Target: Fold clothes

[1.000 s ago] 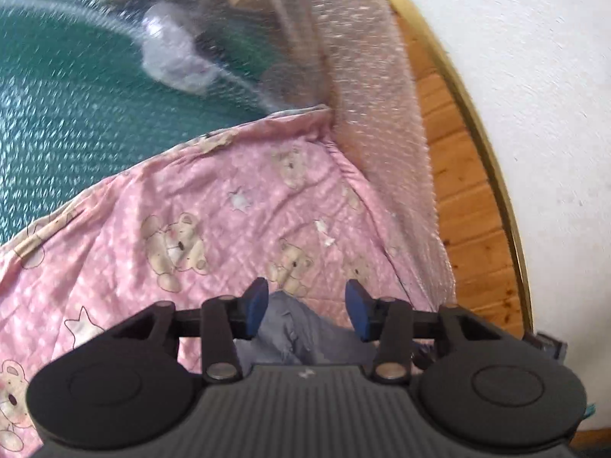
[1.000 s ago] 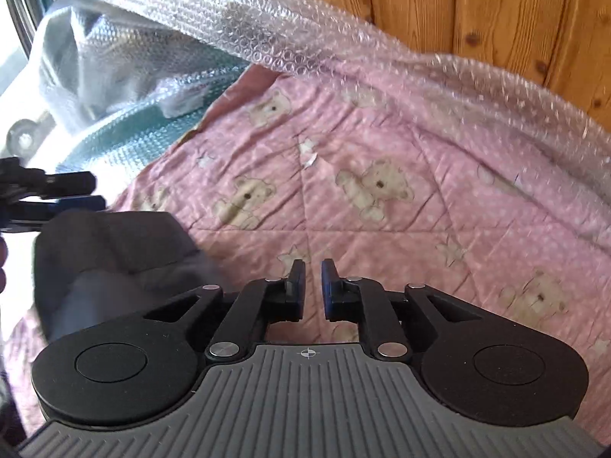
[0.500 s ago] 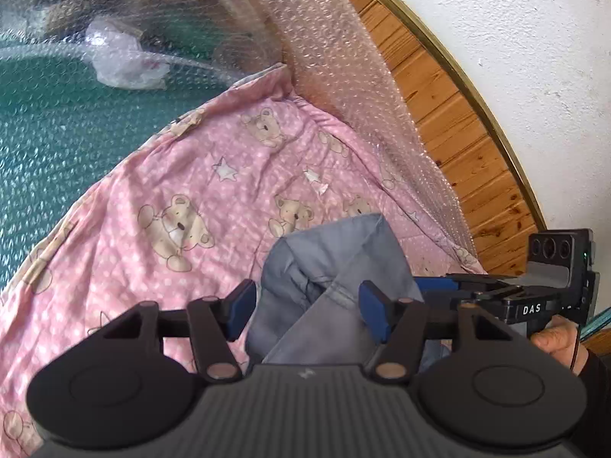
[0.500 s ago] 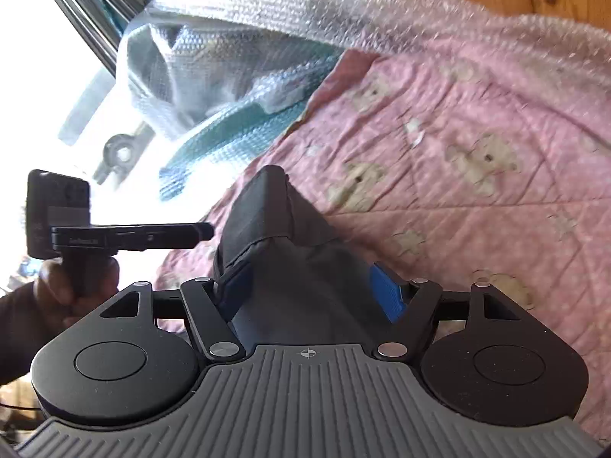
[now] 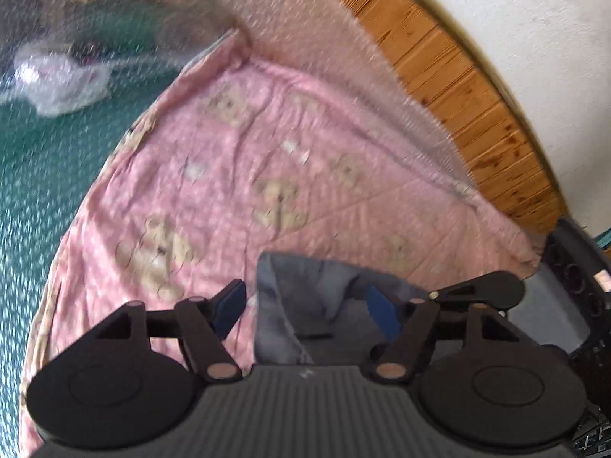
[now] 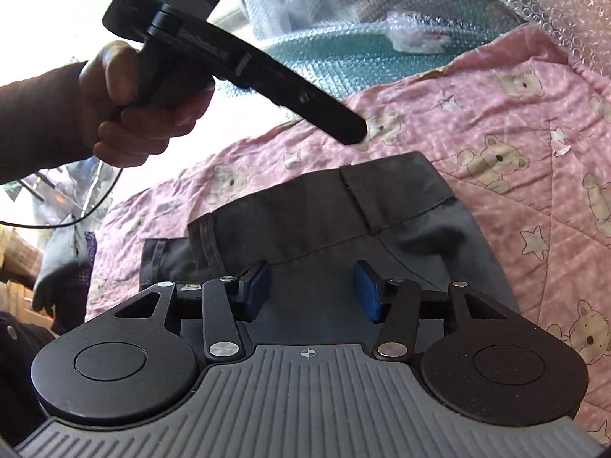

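Both grippers hang open over a dark grey garment [image 6: 343, 210] lying on a pink teddy-bear quilt [image 6: 515, 122]: the right gripper [image 6: 311, 292] has the hem just ahead of its spread fingers, the left gripper [image 5: 305, 305] has bunched cloth between its own. Closing on that bunch could pinch several layers, or the quilt, and skew the fold. Bubble wrap [image 5: 343, 68] beyond the fingers hems in the workspace.

Matt grey woven cloth forms the folded garment [image 6: 343, 213], lying on a quilted pink cotton blanket [image 6: 515, 114] with printed bears, edged on the far side by glossy, dimpled bubble wrap [image 6: 565, 11] and varnished wood panelling [image 5: 450, 87].
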### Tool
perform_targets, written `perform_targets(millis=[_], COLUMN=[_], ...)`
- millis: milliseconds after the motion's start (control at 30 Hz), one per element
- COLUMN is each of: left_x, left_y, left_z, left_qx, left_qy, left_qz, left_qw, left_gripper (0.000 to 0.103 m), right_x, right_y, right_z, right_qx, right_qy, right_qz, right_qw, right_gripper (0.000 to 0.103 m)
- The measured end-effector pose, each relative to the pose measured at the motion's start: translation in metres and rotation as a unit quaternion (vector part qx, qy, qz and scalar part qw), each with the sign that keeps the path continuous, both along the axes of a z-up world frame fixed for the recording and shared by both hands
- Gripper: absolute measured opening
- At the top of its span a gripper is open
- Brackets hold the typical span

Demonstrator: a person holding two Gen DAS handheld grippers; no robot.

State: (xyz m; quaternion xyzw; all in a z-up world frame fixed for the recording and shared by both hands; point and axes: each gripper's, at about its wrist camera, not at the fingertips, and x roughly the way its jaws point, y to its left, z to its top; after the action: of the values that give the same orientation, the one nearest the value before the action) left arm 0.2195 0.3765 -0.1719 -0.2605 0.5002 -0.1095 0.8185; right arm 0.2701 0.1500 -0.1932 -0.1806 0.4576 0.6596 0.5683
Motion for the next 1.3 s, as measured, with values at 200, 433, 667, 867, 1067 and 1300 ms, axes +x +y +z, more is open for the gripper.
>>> perform_targets(millis=[200,433,667,867,1067,1300], left_x=[-0.007,-0.025,-0.103,-0.193,-0.215,-0.212], left_y=[-0.020,-0.023,0.004,-0.008,-0.014,-0.007], left_z=[-0.030,0.002,0.006,-0.028,-0.057,-0.043], left_qx=[-0.030,-0.014,-0.009,-0.056,-0.003,0.007], left_qy=[0.003,-0.095,-0.093,-0.018,0.042,0.038], left_qz=[0.027,0.025,0.141,0.148,0.171,0.140], left_qw=[0.9992,0.9951,0.9857,0.9872,0.9843,0.9893], left_gripper=[0.003,0.002,0.041,0.040,0.019,0.016], right_x=[0.026,0.104,0.102,0.104,0.121,0.159], right_y=[-0.019,-0.006,0.040,0.039,0.030,-0.012], right_z=[0.002,0.004,-0.047,-0.048,-0.013,0.021], right_qx=[-0.006,0.005,-0.085,-0.066,-0.036,0.005], right_qy=[0.022,0.015,0.019,0.030,-0.132,-0.060], right_qz=[-0.006,-0.091,0.003,-0.007,-0.124,-0.212], right_qw=[1.000,0.996,0.996,0.997,0.983,0.975], right_gripper=[0.053,0.057,0.037,0.010,0.000,0.024])
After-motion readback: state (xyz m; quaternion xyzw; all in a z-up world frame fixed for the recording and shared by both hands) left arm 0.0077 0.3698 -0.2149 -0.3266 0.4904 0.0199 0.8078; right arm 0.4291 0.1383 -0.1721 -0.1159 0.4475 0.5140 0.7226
